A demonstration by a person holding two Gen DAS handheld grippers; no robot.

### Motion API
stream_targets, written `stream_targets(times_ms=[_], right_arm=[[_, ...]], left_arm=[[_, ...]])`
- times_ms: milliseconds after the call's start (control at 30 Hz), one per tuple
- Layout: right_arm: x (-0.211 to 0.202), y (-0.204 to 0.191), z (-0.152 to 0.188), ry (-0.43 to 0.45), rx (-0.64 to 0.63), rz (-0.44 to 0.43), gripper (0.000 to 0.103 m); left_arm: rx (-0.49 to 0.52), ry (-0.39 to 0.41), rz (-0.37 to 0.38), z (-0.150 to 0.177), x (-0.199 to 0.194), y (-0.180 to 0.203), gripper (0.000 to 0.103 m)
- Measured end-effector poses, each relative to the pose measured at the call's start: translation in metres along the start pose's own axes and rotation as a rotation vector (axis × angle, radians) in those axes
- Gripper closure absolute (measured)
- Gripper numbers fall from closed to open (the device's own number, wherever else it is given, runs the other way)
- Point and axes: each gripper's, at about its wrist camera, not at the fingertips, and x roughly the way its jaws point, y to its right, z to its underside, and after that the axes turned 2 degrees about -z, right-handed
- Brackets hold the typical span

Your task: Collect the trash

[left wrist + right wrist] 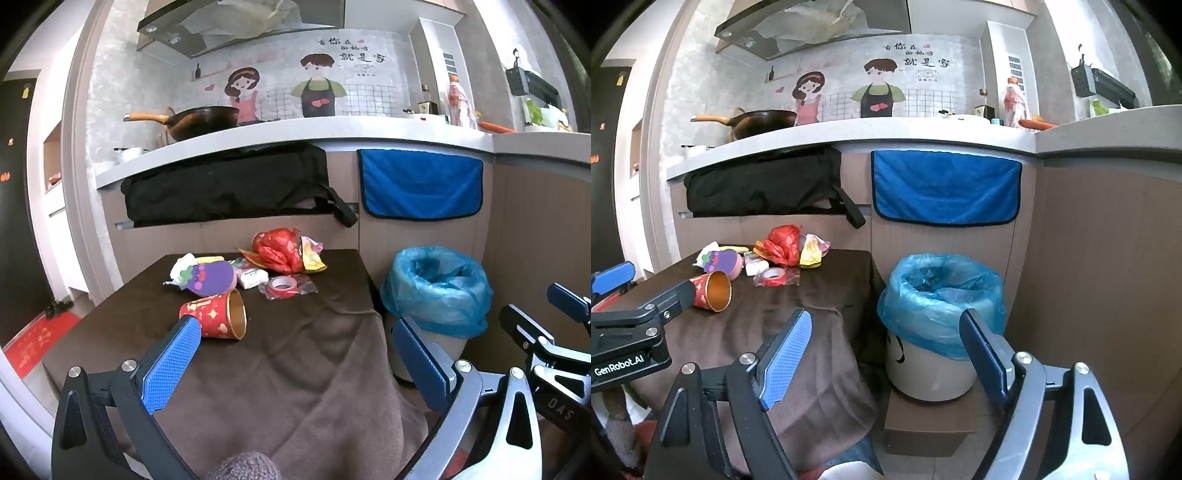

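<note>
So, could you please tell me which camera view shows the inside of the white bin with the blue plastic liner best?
The right wrist view: the white bin with the blue plastic liner sits near centre, mouth and body visible. The left wrist view shows the same bin off to the right, its body largely hidden behind the left gripper's finger.

Left wrist view: low, near edge of brown-clothed table (295, 350), facing far toward kitchen counter (295, 133), tilted slightly down; trash pile centre, blue-lined bin (437, 286) at right. Right wrist view: same facing, set further right (bin (942, 295) near-centre, closer; table (812, 295) left). Shared: table, bin, counter (849, 134), wok (203, 120) (762, 122), blue towel (421, 184) (945, 186).
</note>
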Motion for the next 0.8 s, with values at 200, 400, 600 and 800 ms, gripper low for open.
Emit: stream_targets(times_ms=[200,400,600,800], right_arm=[[-0.0007,0.0,0.0005,0.009,-0.001,0.003,0.023],[-0.0004,-0.0017,0.0011,0.008,0.008,-0.001,0.023],[-0.0015,0.0055,0.0002,0.006,0.016,0.0,0.022],[-0.0011,0.0047,0.0001,0.004,0.021,-0.001,0.022]], left_arm=[[0.003,-0.004,0.004,0.0001,0.0008,0.0001,0.001],[0.002,-0.008,-0.002,-0.0002,-0.0007,-0.0009,0.001],[0.003,-0.014,0.001,-0.0005,-0.0049,-0.0041,0.001],[0.005,-0.012,-0.003,-0.0024,-0.0013,0.0027,0.001]])
